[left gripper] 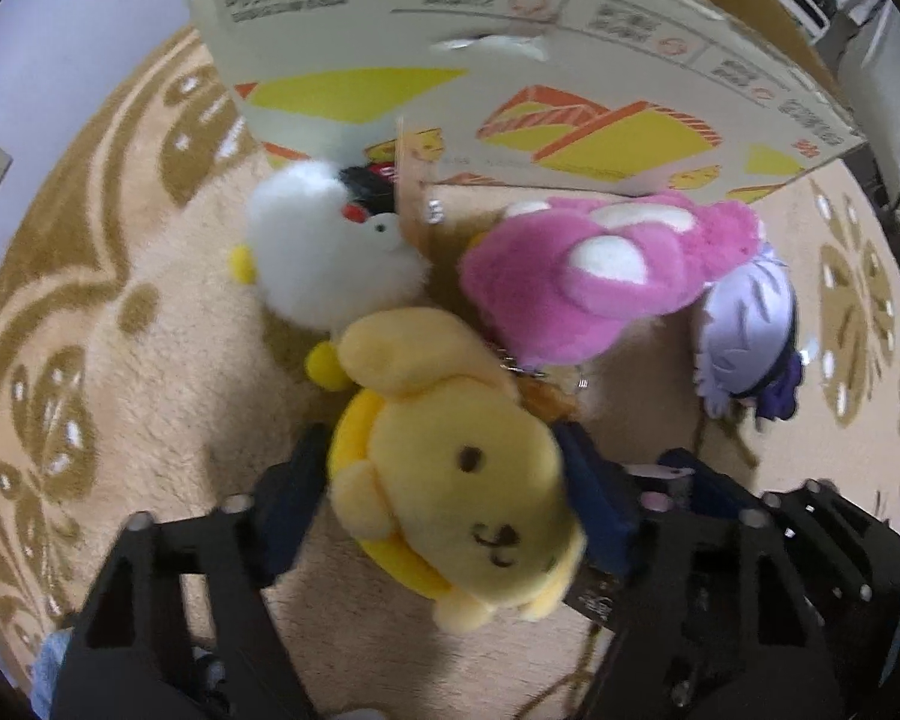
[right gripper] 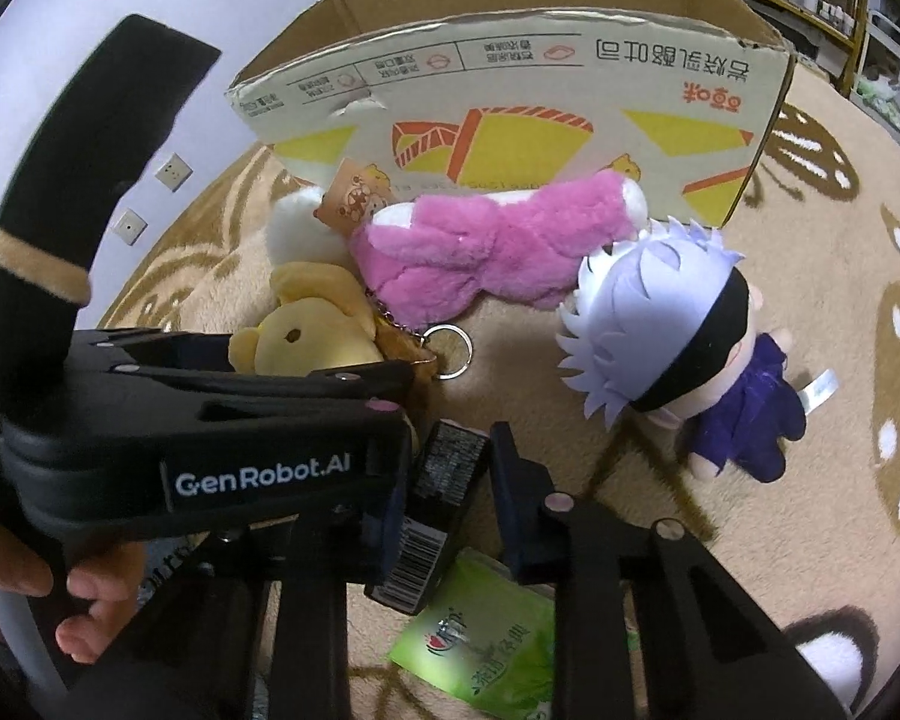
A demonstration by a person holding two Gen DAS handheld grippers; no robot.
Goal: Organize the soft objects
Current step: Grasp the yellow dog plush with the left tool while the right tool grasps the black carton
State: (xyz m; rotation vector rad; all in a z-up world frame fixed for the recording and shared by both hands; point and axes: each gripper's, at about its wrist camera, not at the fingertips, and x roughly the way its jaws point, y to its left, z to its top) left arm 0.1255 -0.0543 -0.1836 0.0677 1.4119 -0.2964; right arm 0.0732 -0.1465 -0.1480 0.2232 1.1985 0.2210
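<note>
My left gripper (left gripper: 444, 480) is shut on a yellow dog plush (left gripper: 456, 480), its fingers pressed on both sides of the head. The same plush shows in the right wrist view (right gripper: 306, 330) behind the left gripper's body (right gripper: 210, 444). A white fluffy plush (left gripper: 330, 246), a pink plush (left gripper: 582, 276) (right gripper: 498, 246) and a white-haired doll in purple (left gripper: 750, 336) (right gripper: 678, 348) lie on the carpet before an open cardboard box (left gripper: 510, 60) (right gripper: 510, 78). My right gripper (right gripper: 450, 480) stands open around a small black barcoded packet (right gripper: 438, 516), touching it on one side at most.
A beige patterned carpet (left gripper: 120, 330) covers the floor. A green packet (right gripper: 486, 648) lies under the right gripper. A key ring (right gripper: 450, 348) hangs from the pink plush. A wall with sockets (right gripper: 168, 171) is at the left. Shelves stand at the far right.
</note>
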